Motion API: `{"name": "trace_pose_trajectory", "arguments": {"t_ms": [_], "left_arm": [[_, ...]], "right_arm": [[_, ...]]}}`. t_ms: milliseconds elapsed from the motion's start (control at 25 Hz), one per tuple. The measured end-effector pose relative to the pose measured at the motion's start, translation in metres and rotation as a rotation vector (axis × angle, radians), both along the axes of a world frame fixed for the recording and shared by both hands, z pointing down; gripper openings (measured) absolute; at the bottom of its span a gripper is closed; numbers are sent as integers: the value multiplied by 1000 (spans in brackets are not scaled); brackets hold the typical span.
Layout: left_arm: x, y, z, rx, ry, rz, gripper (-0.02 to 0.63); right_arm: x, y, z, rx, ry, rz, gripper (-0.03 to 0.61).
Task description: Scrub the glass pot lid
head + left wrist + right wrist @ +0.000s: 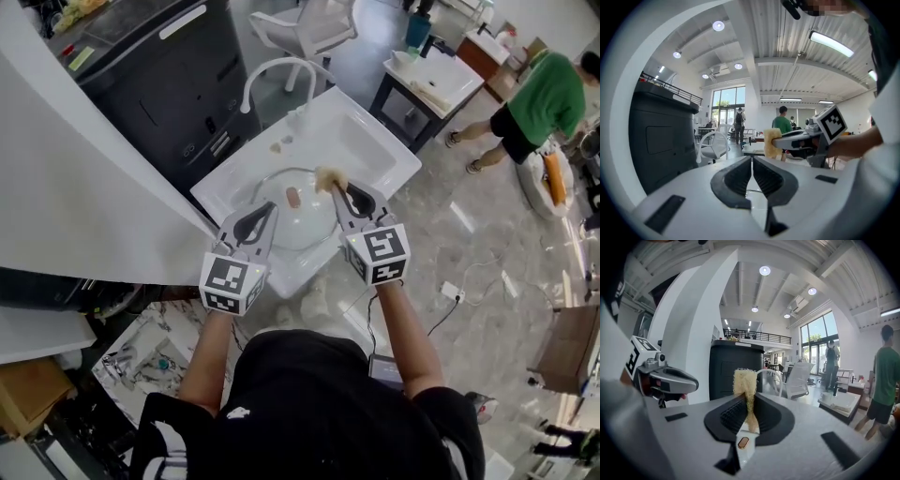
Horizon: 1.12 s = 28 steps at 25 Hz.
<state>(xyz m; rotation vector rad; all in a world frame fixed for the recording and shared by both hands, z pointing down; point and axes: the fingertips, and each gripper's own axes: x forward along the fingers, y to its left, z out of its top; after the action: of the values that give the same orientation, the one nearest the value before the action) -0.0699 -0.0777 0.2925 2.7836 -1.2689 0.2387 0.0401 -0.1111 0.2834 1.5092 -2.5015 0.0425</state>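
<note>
Down in the white sink (370, 141), and plain only from the head view, the glass pot lid (302, 223) lies domed side up, clear, with a thin metal rim and a small pinkish knob (293, 196) at its centre; neither claw view shows it plainly. The left claw (752, 161) is closed and empty, its 2 ribbed dark pads meeting at the tips. From above it hangs over the near left part of the lid, and whether it touches the glass I cannot tell. The right claw (749, 397) is clamped on a yellow sponge (745, 379), coarse and fibrous, squeezed thin between the pads and fanning out above them. From above, the sponge sits at the lid's far right edge. The left claw view catches the right claw side-on, with the sponge jutting from its tip and its marker cube (832, 123) behind. The right claw view shows the left claw at its left edge, grey and rounded. A curved white faucet (272, 75) rises behind the sink, a dark cabinet (155, 75) stands to its left, and a person in a green shirt (548, 94) bends over near the head view's right edge.
</note>
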Motion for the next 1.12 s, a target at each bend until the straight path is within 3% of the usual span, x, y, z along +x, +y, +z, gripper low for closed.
{"name": "trace_pose_trajectory", "arguments": {"t_ms": [640,880,1120], "left_arm": [[25,-54,66,-142,-43,38,11],[30,-57,121,-193,-174,93,12],[27,-55,171,-305,-203,95,12]], "right_arm": [[20,-61,65,-147,20,-89,20],[17,-72,102,-207,33,-121,20],[17,-73,145,-279,103,-144,20]]}}
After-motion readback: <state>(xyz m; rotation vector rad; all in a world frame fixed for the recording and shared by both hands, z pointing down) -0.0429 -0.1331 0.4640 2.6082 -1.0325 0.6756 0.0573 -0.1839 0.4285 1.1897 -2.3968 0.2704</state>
